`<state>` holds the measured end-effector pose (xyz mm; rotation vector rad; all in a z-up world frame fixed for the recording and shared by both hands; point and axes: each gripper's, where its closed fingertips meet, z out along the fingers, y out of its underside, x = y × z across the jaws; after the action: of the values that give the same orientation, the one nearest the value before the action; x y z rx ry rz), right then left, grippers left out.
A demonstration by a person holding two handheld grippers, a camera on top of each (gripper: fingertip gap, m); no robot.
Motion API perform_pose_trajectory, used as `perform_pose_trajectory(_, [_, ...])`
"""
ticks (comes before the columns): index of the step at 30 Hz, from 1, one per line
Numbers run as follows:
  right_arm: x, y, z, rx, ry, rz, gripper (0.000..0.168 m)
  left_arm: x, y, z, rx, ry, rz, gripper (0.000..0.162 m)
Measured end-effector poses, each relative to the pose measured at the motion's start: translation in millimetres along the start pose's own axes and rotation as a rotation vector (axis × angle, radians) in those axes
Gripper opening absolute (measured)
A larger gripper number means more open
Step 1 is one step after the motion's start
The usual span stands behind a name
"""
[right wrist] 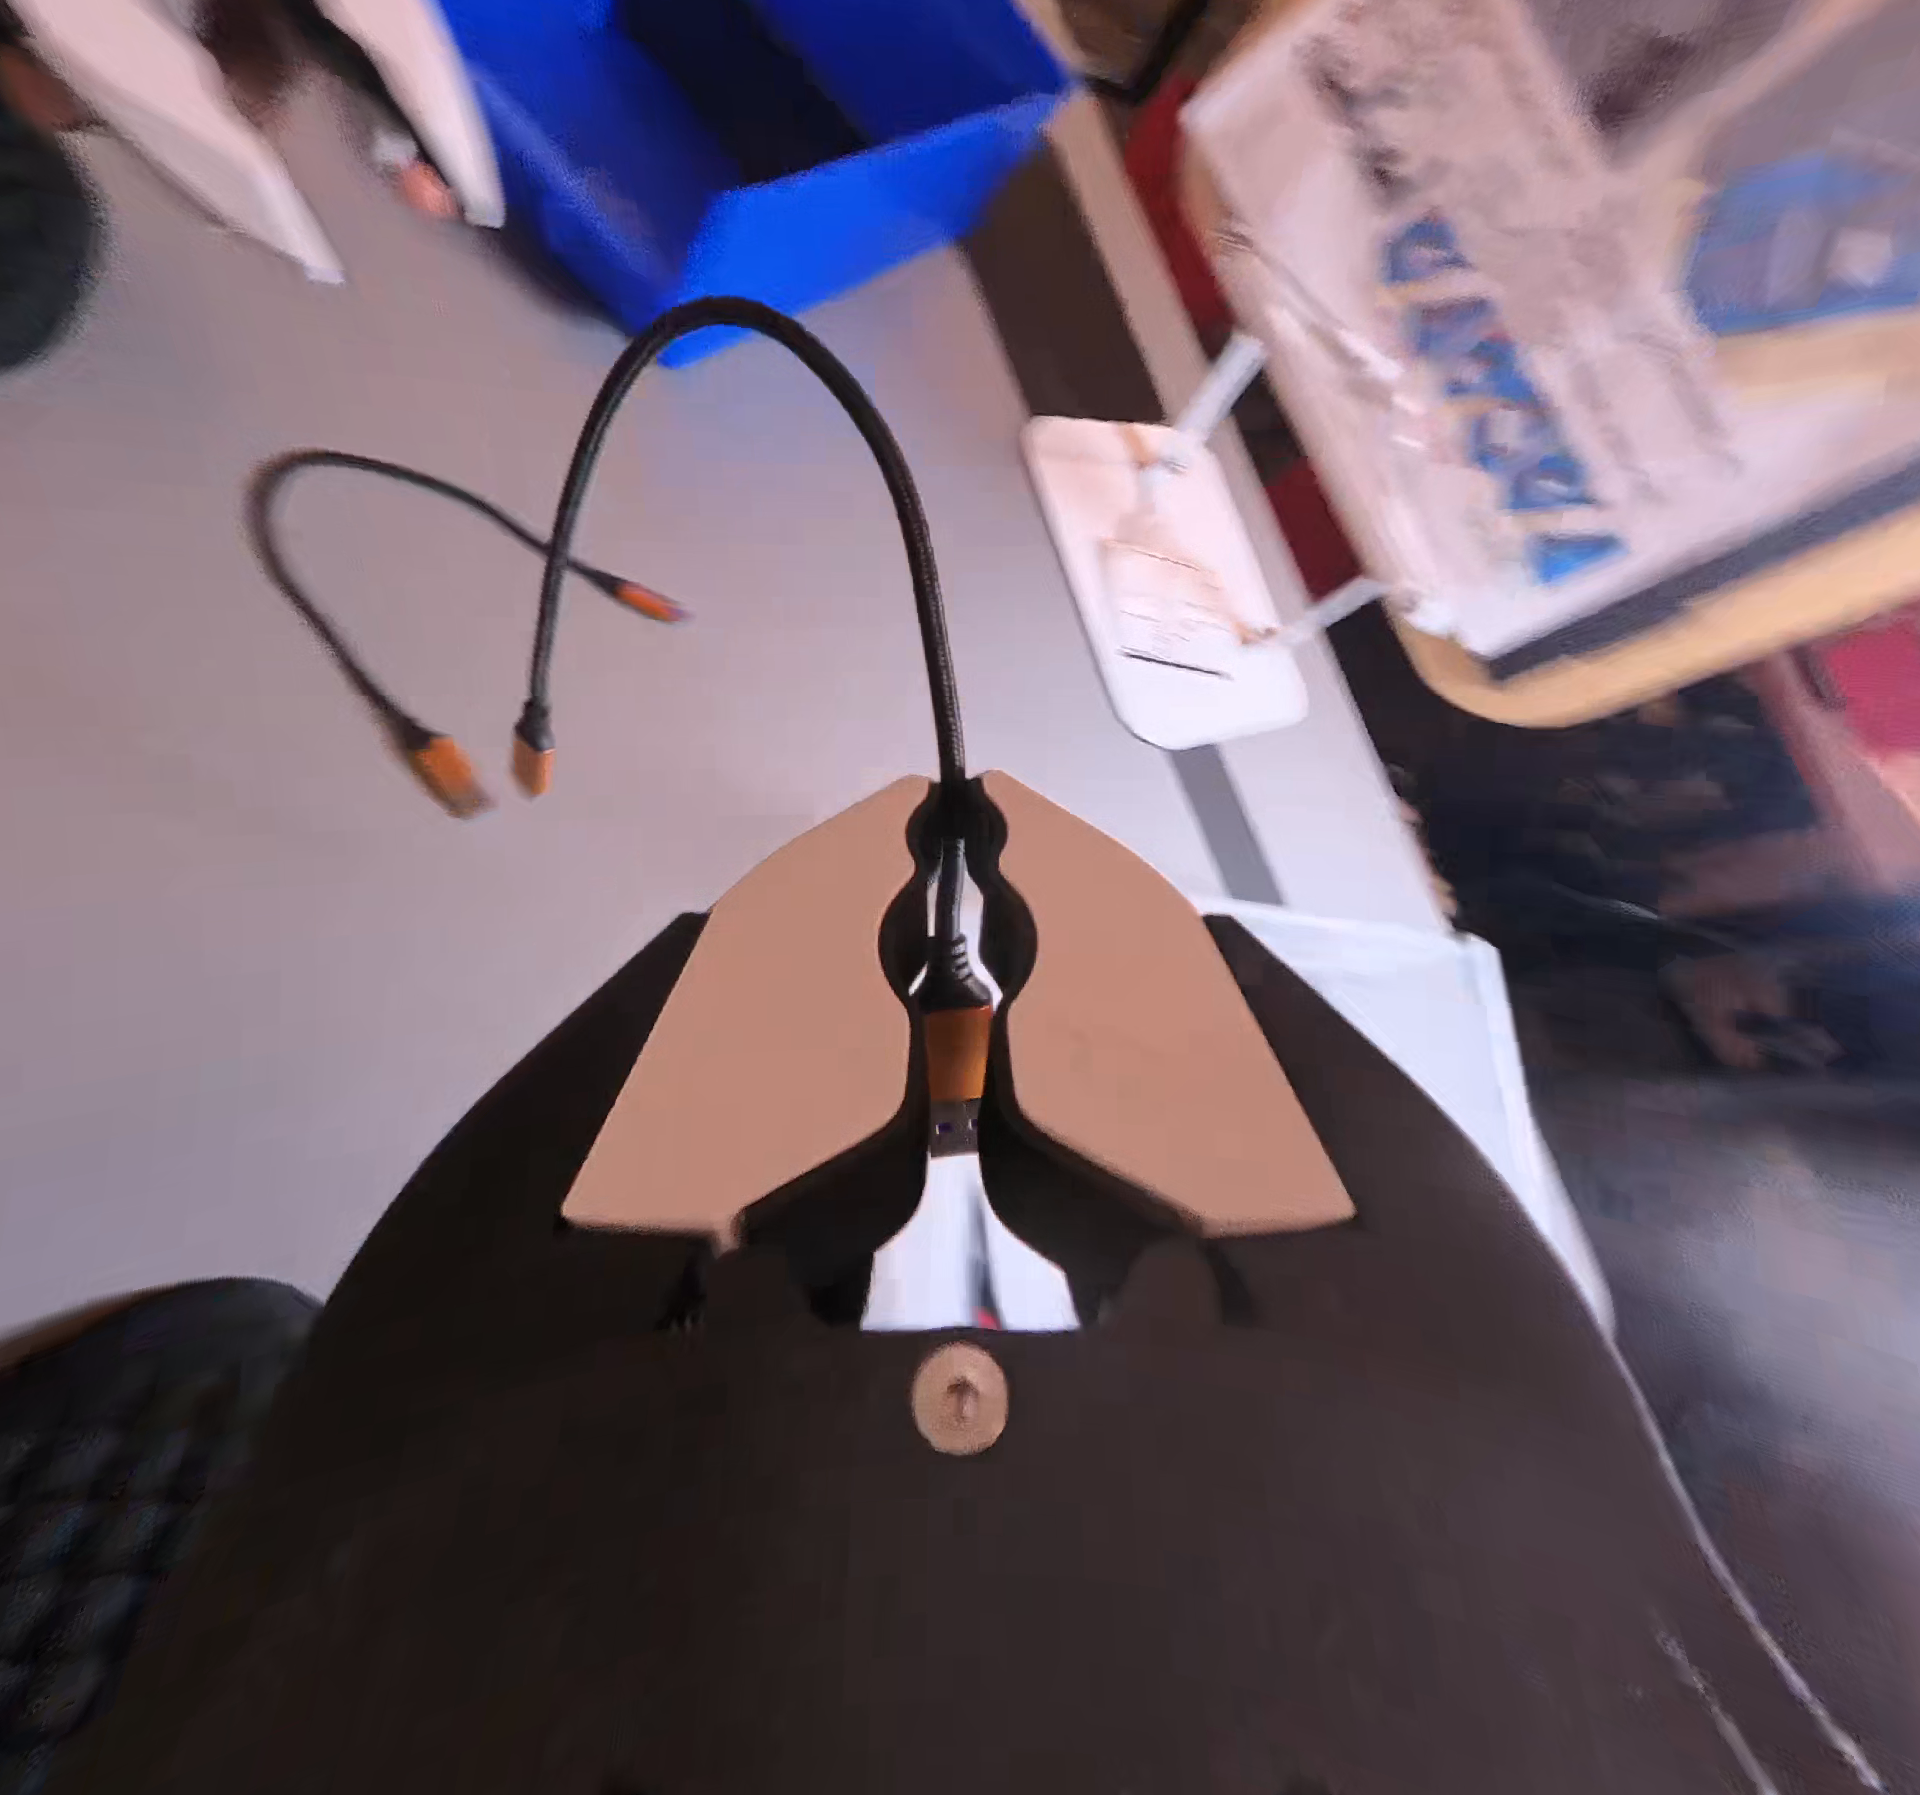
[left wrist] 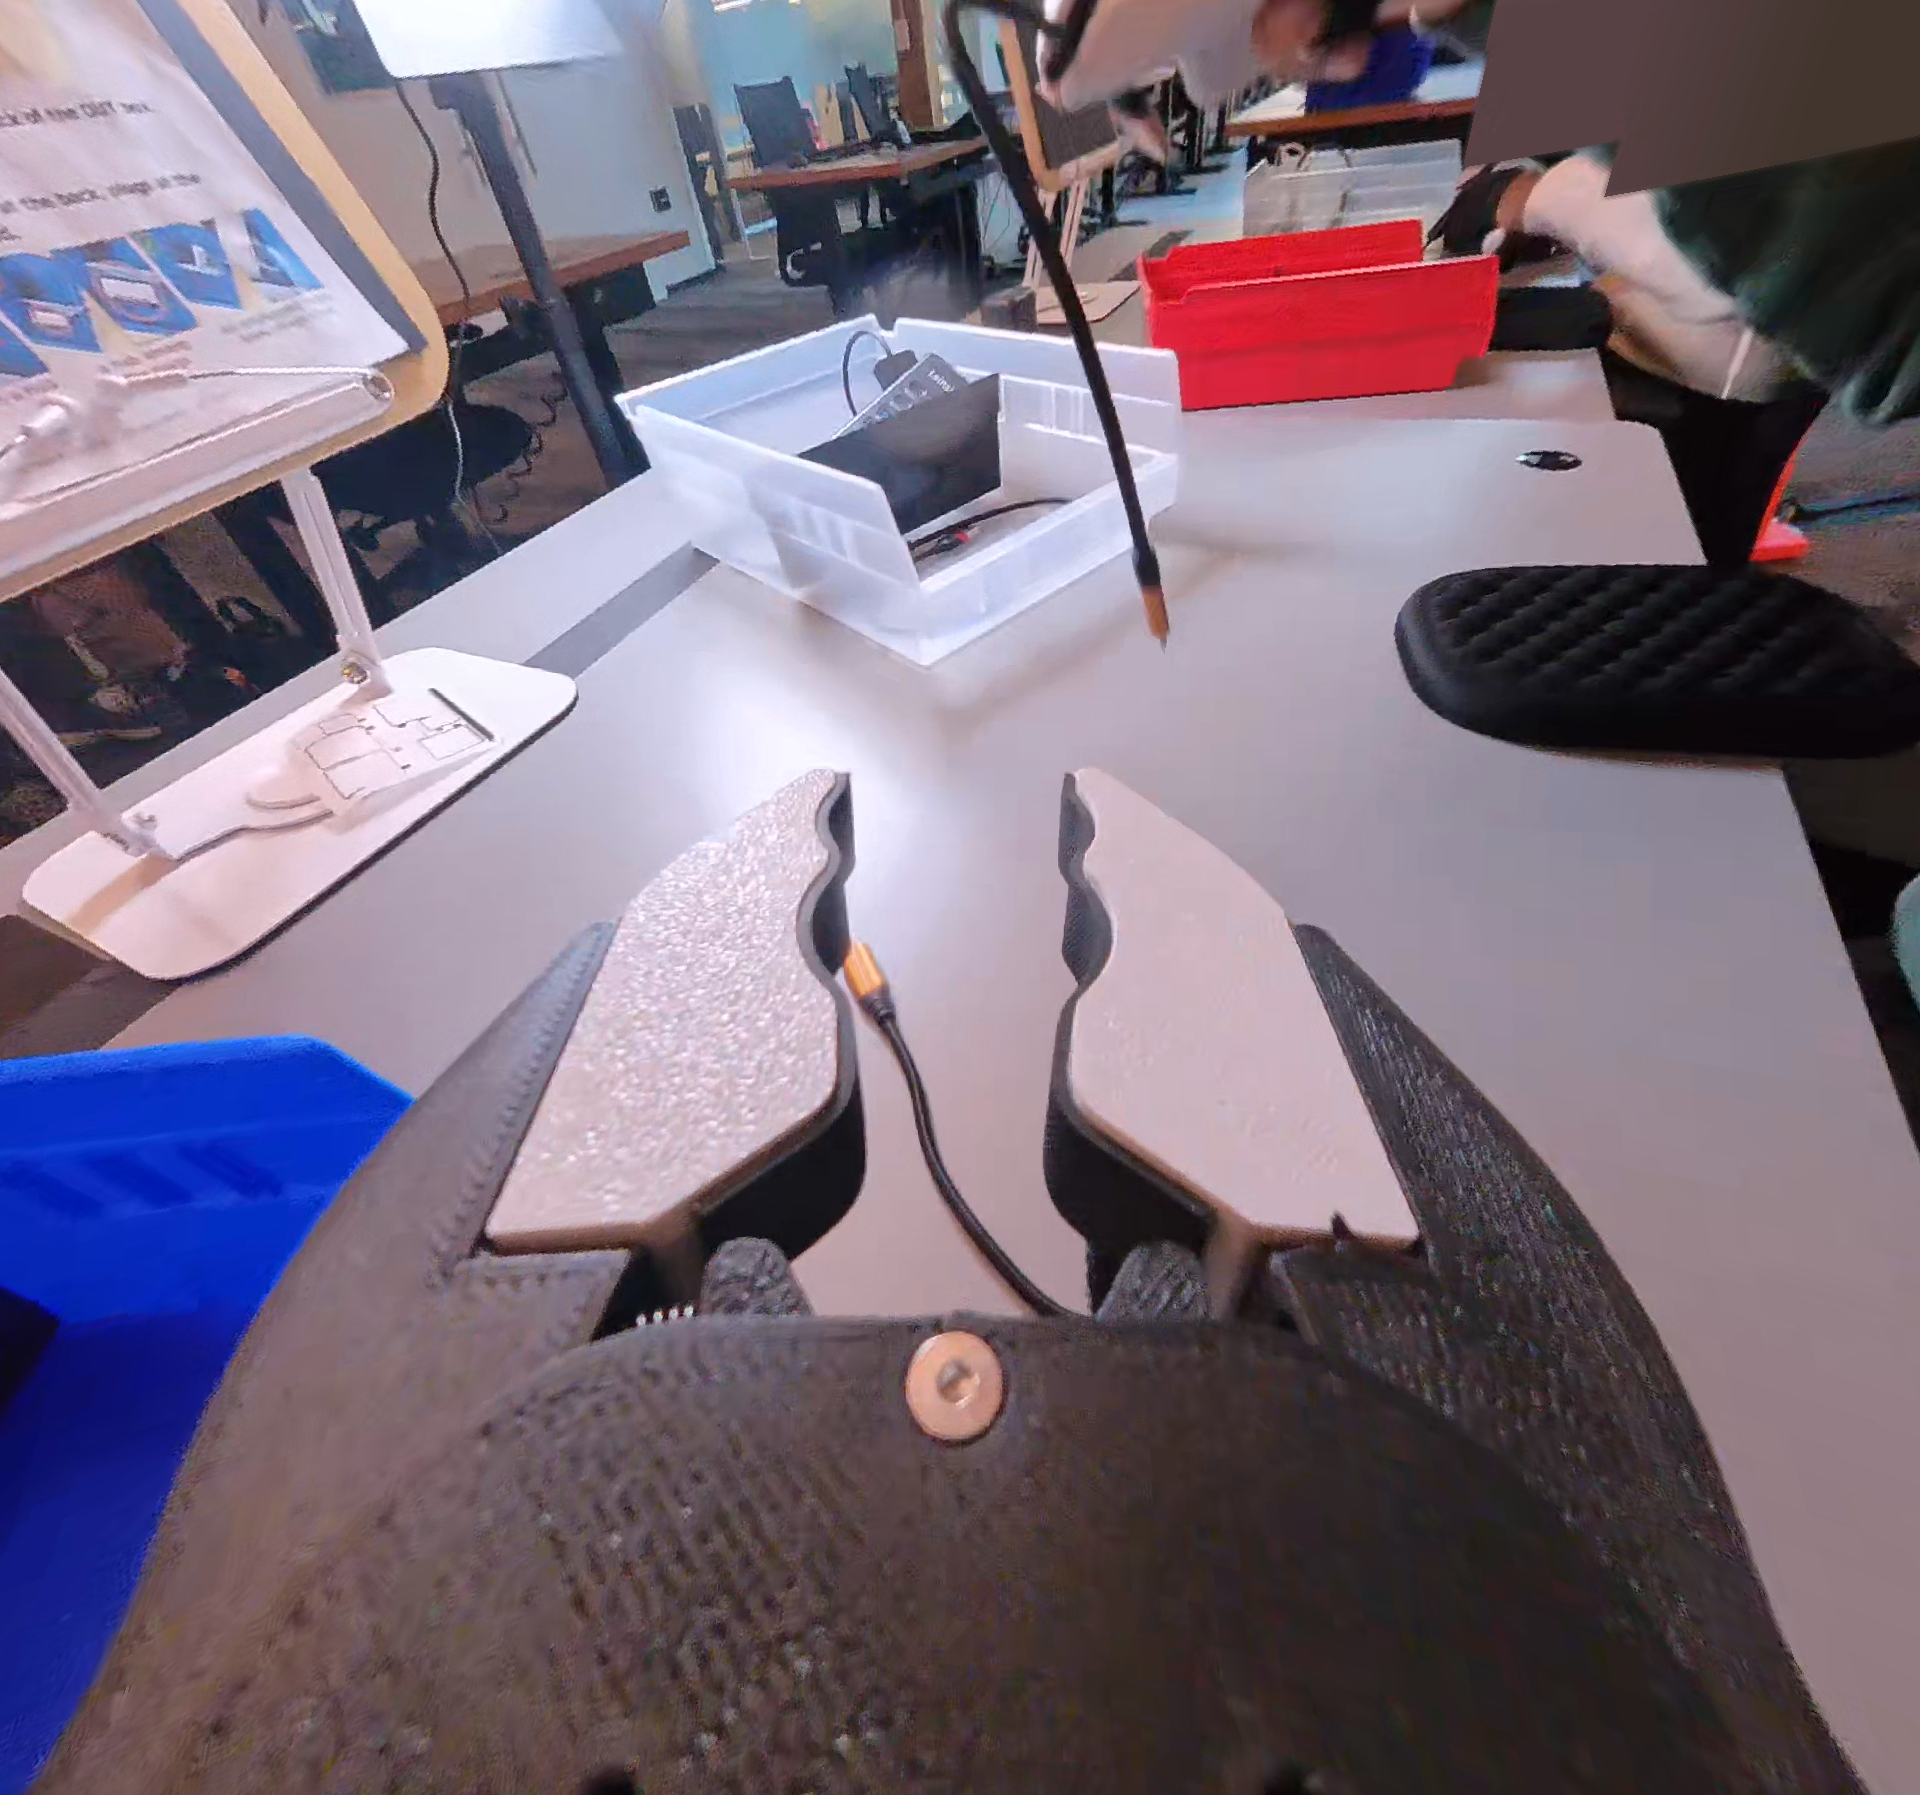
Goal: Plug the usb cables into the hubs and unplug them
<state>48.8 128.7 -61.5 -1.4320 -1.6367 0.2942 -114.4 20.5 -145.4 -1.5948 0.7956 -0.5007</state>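
In the left wrist view, we see our left gripper (left wrist: pixel 951 810) low over the grey desk (left wrist: pixel 1351 914), its jaws spread apart and holding nothing. A black cable (left wrist: pixel 914 1091) with an orange plug lies on the desk between them. Past it sits a clear bin (left wrist: pixel 790 488) with a hub (left wrist: pixel 914 395) inside, and a red bin (left wrist: pixel 1320 322) behind that. A second cable (left wrist: pixel 1081 332) hangs above the clear bin from the right gripper (left wrist: pixel 1174 31).

In the right wrist view, the right gripper (right wrist: pixel 956 789) has its jaws clenched on that hanging cable (right wrist: pixel 904 519). Another cable (right wrist: pixel 312 592) lies on the desk (right wrist: pixel 208 966), near a blue bin (right wrist: pixel 790 228).
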Motion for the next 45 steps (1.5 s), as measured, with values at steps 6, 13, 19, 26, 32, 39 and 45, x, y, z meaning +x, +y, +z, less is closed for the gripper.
perform_pose_trajectory(6, [105, 80, -21, -0.319, 0.305, -0.052, 0.004, -5, 29, 8, -0.139, -0.027, 0.071, 0.037])
perform_pose_trajectory(13, [88, 191, 34, -0.568, 0.236, -0.041, 0.007, -7, 58, 13, -0.261, -0.018, 0.047, 0.036])
perform_pose_trajectory(19, [62, 156, 45, -0.38, 0.192, 0.042, 0.034, -13, 118, 10, -0.565, -0.022, 0.029, 0.037])
perform_pose_trajectory(26, [4, 97, 46, -0.201, 0.084, -0.014, 0.034, -7, 143, 5, -0.705, 0.026, -0.074, 0.009])
perform_pose_trajectory(32, [-58, 56, 59, -0.073, -0.057, -0.054, 0.034, -2, 135, 10, -0.705, 0.04, 0.072, 0.004])
perform_pose_trajectory(39, [-149, 10, 86, 0.002, -0.268, -0.16, 0.034, 37, 73, 28, -0.531, 0.081, 0.114, 0.004])
perform_pose_trajectory(45, [-177, 9, 105, -0.071, -0.281, -0.328, 0.005, 57, 40, 37, -0.401, 0.069, 0.167, 0.004])
